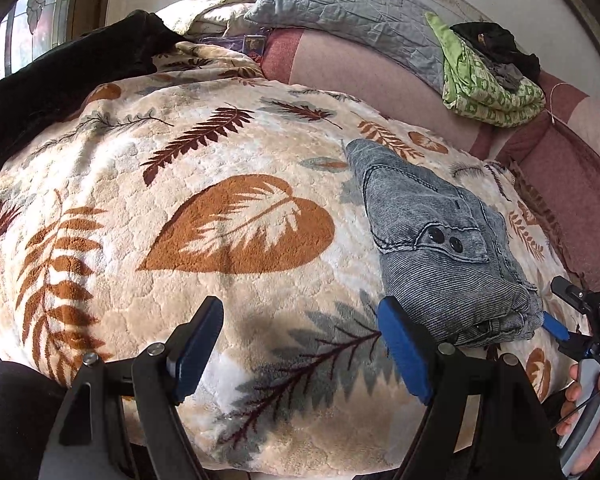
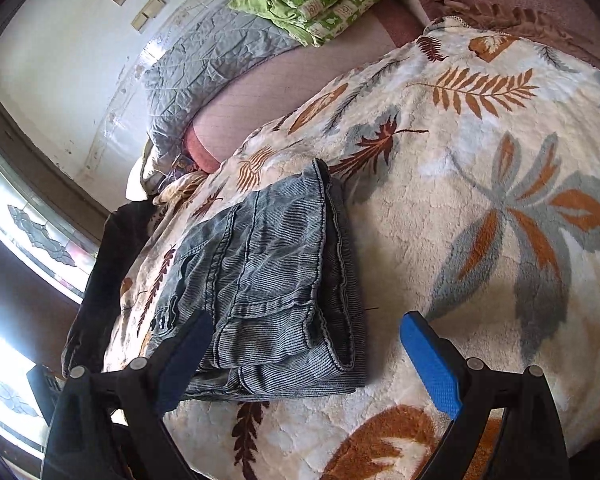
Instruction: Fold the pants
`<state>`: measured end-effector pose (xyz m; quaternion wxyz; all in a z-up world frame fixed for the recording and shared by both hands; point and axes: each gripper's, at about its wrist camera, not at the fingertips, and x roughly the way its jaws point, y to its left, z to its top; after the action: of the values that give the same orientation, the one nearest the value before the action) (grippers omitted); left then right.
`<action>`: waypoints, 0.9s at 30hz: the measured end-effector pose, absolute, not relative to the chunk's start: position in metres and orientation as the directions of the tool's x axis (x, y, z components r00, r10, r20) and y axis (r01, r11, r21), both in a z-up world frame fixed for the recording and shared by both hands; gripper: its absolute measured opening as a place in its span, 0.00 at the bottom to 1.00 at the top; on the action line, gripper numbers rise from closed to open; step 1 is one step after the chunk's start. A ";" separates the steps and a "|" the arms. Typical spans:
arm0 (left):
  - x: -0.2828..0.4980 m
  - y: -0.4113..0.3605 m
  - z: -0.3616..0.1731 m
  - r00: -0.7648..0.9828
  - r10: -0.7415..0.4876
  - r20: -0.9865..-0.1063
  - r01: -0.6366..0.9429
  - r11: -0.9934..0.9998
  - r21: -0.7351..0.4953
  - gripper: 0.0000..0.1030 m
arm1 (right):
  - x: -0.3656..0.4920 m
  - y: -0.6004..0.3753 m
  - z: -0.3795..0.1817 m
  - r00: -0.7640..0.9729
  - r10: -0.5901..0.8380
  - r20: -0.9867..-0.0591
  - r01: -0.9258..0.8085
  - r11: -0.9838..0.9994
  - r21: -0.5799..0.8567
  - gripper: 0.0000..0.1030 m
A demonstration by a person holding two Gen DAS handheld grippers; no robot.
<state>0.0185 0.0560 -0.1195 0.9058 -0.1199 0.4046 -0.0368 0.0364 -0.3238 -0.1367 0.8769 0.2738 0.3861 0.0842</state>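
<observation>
Left gripper [image 1: 300,344] jaws wide apart, empty, over the leaf-print blanket [image 1: 204,184]. Right gripper [image 2: 306,354] also spread, empty, at the near edge of the pants [image 2: 268,280]. Pants: grey-blue corduroy, folded into a compact stack on the blanket. Beyond: pink sofa back [image 1: 340,64], grey quilted pillow [image 1: 340,8], green patterned cloth [image 1: 484,88], black garment [image 1: 72,68], stained-glass window [image 2: 28,224].

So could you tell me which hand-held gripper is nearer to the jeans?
Right. The right hand-held gripper is open at the jeans' near edge; the left hand-held gripper is open beside them over the blanket.
</observation>
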 end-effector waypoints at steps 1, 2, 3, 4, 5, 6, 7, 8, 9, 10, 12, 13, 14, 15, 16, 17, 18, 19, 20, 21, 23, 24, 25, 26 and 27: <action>0.018 0.056 -0.121 0.669 -0.169 -0.724 -0.028 0.967 -0.252 0.78 | 0.037 -0.323 -0.137 0.688 0.358 -0.632 0.063 0.837 0.544 0.94; 0.019 0.057 -0.122 0.667 -0.174 -0.724 -0.028 0.966 -0.257 0.78 | 0.037 -0.324 -0.137 0.687 0.359 -0.632 0.063 0.837 0.544 0.94; 0.018 0.058 -0.123 0.667 -0.175 -0.724 -0.028 0.965 -0.260 0.78 | 0.037 -0.324 -0.137 0.688 0.357 -0.631 0.065 0.836 0.544 0.94; 0.017 0.058 -0.124 0.668 -0.176 -0.723 -0.029 0.965 -0.262 0.78 | 0.037 -0.324 -0.137 0.691 0.356 -0.630 0.066 0.836 0.545 0.94; 0.017 0.059 -0.125 0.668 -0.179 -0.722 -0.028 0.964 -0.265 0.78 | 0.036 -0.325 -0.137 0.694 0.356 -0.626 0.067 0.834 0.548 0.94; 0.016 0.059 -0.125 0.667 -0.182 -0.722 -0.028 0.963 -0.269 0.78 | 0.035 -0.326 -0.136 0.698 0.357 -0.621 0.067 0.830 0.553 0.94; 0.016 0.060 -0.124 0.669 -0.187 -0.719 -0.028 0.961 -0.276 0.78 | 0.034 -0.328 -0.135 0.702 0.359 -0.615 0.068 0.826 0.560 0.94; 0.016 0.060 -0.124 0.673 -0.192 -0.714 -0.027 0.959 -0.283 0.78 | 0.034 -0.329 -0.135 0.705 0.365 -0.609 0.067 0.820 0.569 0.94; 0.016 0.060 -0.123 0.675 -0.194 -0.712 -0.026 0.958 -0.286 0.78 | 0.033 -0.331 -0.135 0.705 0.371 -0.604 0.068 0.813 0.578 0.94; 0.015 0.060 -0.123 0.675 -0.198 -0.711 -0.022 0.958 -0.287 0.78 | 0.033 -0.333 -0.136 0.705 0.376 -0.602 0.070 0.807 0.586 0.94; 0.015 0.059 -0.124 0.669 -0.211 -0.712 -0.013 0.955 -0.295 0.78 | 0.033 -0.336 -0.136 0.706 0.392 -0.590 0.071 0.790 0.609 0.94; 0.016 0.059 -0.125 0.666 -0.219 -0.714 -0.010 0.953 -0.302 0.78 | 0.032 -0.338 -0.137 0.706 0.406 -0.580 0.068 0.776 0.627 0.94; 0.017 0.059 -0.125 0.658 -0.231 -0.717 -0.006 0.950 -0.311 0.78 | 0.033 -0.340 -0.138 0.703 0.430 -0.566 0.066 0.754 0.654 0.94; 0.018 0.059 -0.123 0.650 -0.249 -0.718 0.001 0.945 -0.327 0.78 | 0.034 -0.343 -0.140 0.693 0.467 -0.550 0.065 0.718 0.693 0.94; 0.018 0.060 -0.120 0.648 -0.271 -0.712 0.009 0.937 -0.349 0.78 | 0.035 -0.346 -0.143 0.677 0.508 -0.533 0.069 0.677 0.733 0.94; 0.020 0.061 -0.116 0.645 -0.302 -0.702 0.016 0.924 -0.382 0.78 | 0.039 -0.349 -0.144 0.661 0.546 -0.514 0.066 0.640 0.765 0.94; 0.024 0.061 -0.112 0.632 -0.343 -0.694 0.031 0.907 -0.420 0.78 | 0.044 -0.351 -0.145 0.641 0.581 -0.502 0.061 0.613 0.788 0.94; 0.030 0.061 -0.108 0.612 -0.387 -0.689 0.054 0.890 -0.452 0.78 | 0.050 -0.353 -0.144 0.620 0.610 -0.493 0.055 0.593 0.803 0.94; 0.037 0.059 -0.103 0.594 -0.428 -0.681 0.072 0.871 -0.485 0.78 | 0.058 -0.354 -0.142 0.593 0.634 -0.496 0.052 0.585 0.810 0.94; 0.045 0.058 -0.100 0.570 -0.474 -0.671 0.087 0.847 -0.524 0.78 | 0.069 -0.355 -0.141 0.554 0.655 -0.515 0.060 0.585 0.809 0.94; 0.064 0.054 -0.095 0.521 -0.557 -0.647 0.095 0.791 -0.604 0.78 | 0.088 -0.357 -0.136 0.514 0.676 -0.528 0.058 0.587 0.808 0.94; 0.074 0.052 -0.094 0.498 -0.594 -0.633 0.101 0.764 -0.638 0.78 | 0.099 -0.357 -0.136 0.478 0.684 -0.551 0.058 0.602 0.796 0.94; 0.083 0.050 -0.093 0.487 -0.607 -0.629 0.097 0.753 -0.651 0.78 | 0.109 -0.357 -0.137 0.454 0.676 -0.580 0.067 0.623 0.779 0.94; 0.092 0.047 -0.093 0.479 -0.610 -0.631 0.092 0.750 -0.655 0.78 | 0.118 -0.357 -0.138 0.447 0.661 -0.604 0.081 0.642 0.762 0.94; 0.101 0.043 -0.093 0.460 -0.626 -0.629 0.096 0.740 -0.666 0.78 | 0.126 -0.357 -0.140 0.427 0.660 -0.618 0.081 0.653 0.753 0.94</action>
<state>0.1013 0.0427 -0.0930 0.8065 -0.2826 0.4687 -0.2239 0.1261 -0.3567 -0.1404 0.7594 0.3701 0.5001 0.1906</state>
